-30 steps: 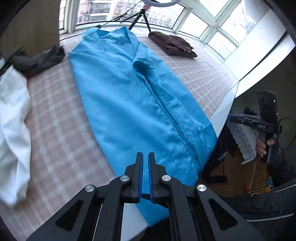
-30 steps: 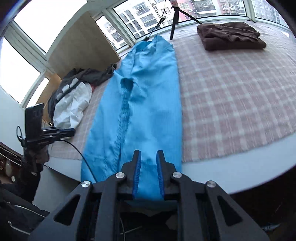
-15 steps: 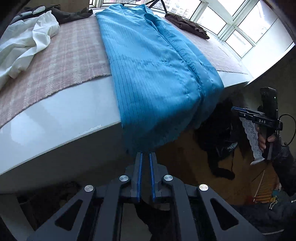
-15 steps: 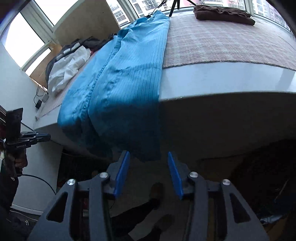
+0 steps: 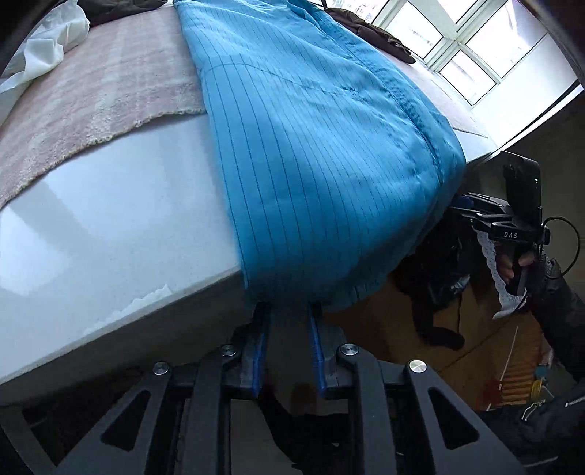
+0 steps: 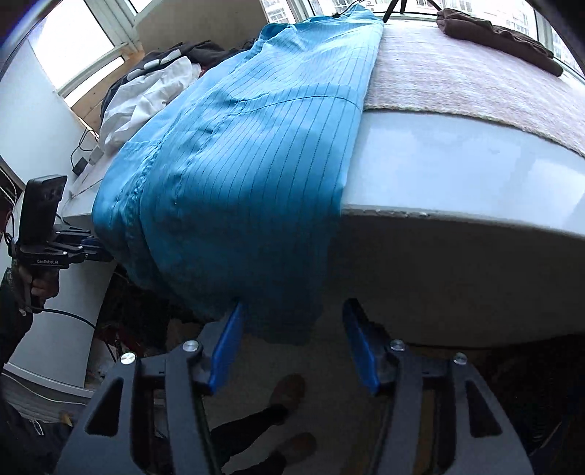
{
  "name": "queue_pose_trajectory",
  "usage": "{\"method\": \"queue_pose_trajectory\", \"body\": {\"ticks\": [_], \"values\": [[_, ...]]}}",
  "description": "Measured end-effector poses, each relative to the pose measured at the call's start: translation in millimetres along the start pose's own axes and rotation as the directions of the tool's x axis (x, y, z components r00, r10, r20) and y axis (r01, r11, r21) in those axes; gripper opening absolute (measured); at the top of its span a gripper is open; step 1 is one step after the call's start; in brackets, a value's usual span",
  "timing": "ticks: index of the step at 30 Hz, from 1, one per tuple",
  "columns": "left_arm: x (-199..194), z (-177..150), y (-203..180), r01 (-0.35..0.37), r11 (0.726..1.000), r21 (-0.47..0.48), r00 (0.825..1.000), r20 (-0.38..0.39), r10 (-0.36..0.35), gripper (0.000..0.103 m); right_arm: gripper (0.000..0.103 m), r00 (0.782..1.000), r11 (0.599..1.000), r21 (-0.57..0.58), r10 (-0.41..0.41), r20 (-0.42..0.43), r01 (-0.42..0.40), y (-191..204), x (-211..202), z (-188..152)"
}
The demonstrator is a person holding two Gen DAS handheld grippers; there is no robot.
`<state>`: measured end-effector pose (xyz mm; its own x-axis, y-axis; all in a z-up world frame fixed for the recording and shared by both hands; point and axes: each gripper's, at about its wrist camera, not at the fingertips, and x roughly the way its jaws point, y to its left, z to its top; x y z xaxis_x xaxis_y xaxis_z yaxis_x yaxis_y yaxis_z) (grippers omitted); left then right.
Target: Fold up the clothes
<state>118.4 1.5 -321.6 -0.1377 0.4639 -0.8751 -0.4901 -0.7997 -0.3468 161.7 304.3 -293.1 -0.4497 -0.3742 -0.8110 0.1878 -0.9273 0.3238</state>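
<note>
A long blue striped garment (image 5: pixel 310 146) lies lengthwise on the table and its hem hangs over the near edge; it also shows in the right wrist view (image 6: pixel 237 164). My left gripper (image 5: pixel 287 314) is open just below the hanging hem, its fingertips at the hem's left part. My right gripper (image 6: pixel 292 310) is open wide below the table edge, with the hem's right corner hanging between its jaws. Each gripper also shows from the other side: the right gripper (image 5: pixel 462 204) and the left gripper (image 6: pixel 89 243).
A pink checked cloth (image 5: pixel 91 91) covers the white table (image 5: pixel 109 226). A white garment (image 5: pixel 44 47) and dark clothes lie at the left, a folded brown garment (image 6: pixel 501 33) at the far right. A tripod stands at the far end.
Both grippers have moved closer under the hanging hem. The left gripper has opened and the right gripper has opened wider.
</note>
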Motion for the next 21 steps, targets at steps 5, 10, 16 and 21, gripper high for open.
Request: {"method": "queue_pose_trajectory", "body": {"ticks": [5, 10, 16, 21], "values": [[4.3, 6.2, -7.3, 0.012, 0.999, 0.038, 1.000, -0.008, -0.011, 0.020, 0.055, 0.999, 0.998, -0.048, 0.034, -0.028, -0.035, 2.2, 10.2, 8.1], [5.7, 9.8, -9.9, 0.033, 0.998, 0.049, 0.999, -0.013, -0.032, 0.020, 0.055, 0.994, 0.994, -0.048, 0.097, -0.060, -0.100, -0.7, 17.6, 13.1], [5.5, 9.7, -13.1, 0.051, 0.996, 0.075, 0.999, -0.012, -0.050, 0.000, 0.038, 0.979, 0.983, -0.035, 0.179, -0.100, -0.183, 2.0, 20.8, 15.0], [-0.8, 9.4, -20.6, 0.059, 0.994, 0.094, 0.998, -0.003, -0.058, 0.000, 0.010, 0.965, 0.972, -0.036, 0.223, -0.139, -0.230, 6.7, 15.1, 14.4]]}}
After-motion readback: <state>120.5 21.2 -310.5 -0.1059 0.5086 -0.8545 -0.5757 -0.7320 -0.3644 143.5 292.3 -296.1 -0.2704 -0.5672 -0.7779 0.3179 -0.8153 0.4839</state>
